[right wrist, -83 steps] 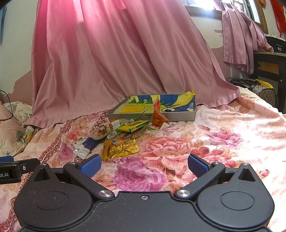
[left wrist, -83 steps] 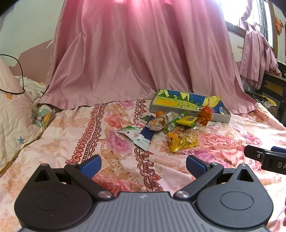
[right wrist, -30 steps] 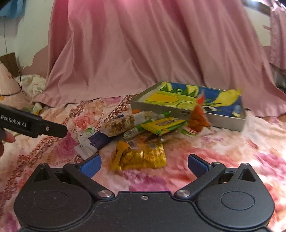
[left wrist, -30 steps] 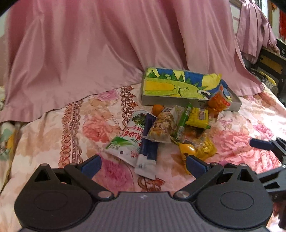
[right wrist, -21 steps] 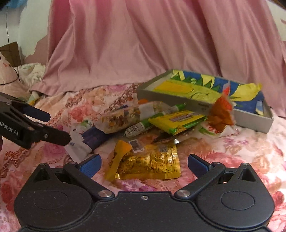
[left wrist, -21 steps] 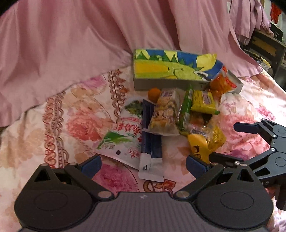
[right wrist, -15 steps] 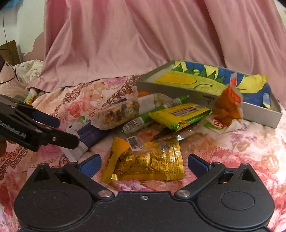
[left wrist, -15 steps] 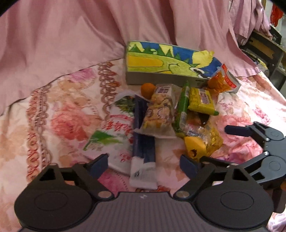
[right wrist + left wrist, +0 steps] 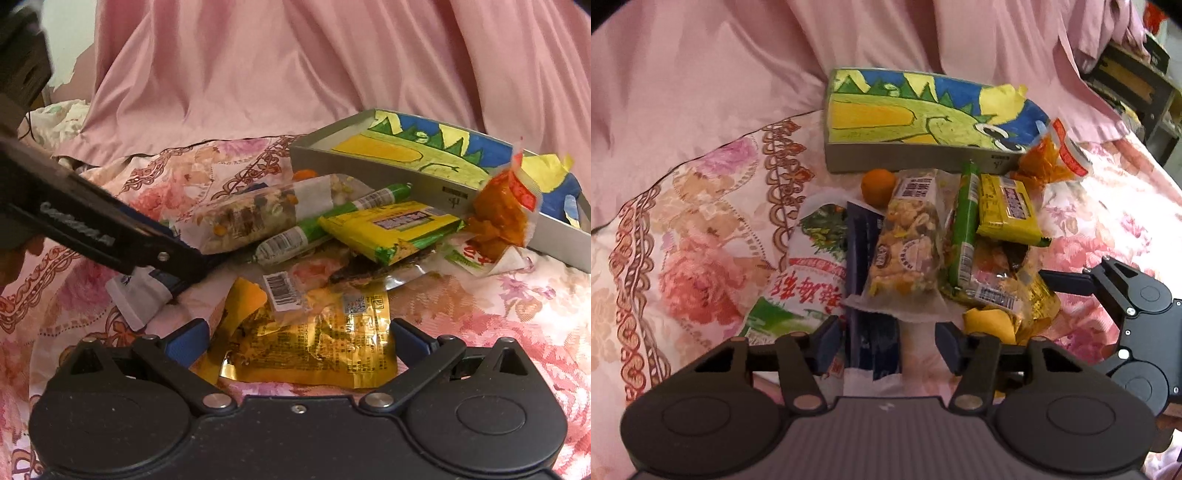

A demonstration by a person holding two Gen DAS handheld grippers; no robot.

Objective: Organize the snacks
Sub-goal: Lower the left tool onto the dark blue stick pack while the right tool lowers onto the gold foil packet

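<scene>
Pink curtains hang behind the bed (image 9: 701, 229), whose flowered cover carries a heap of snacks in front of a painted box (image 9: 916, 122). My left gripper (image 9: 886, 341) is closing, and between its jaws lies the near end of the dark blue packet (image 9: 866, 258); the pads do not press it yet as far as I can see. That packet's long axis runs straight away from this gripper toward the box, so the jaws take it across its narrow width. My right gripper (image 9: 299, 341) stands spread wide with the gold packet (image 9: 317, 339) lying between its jaws, its long side running across from one jaw to the other. Each hand is nearest its own packet, and I judge the left closer to a grip.
</scene>
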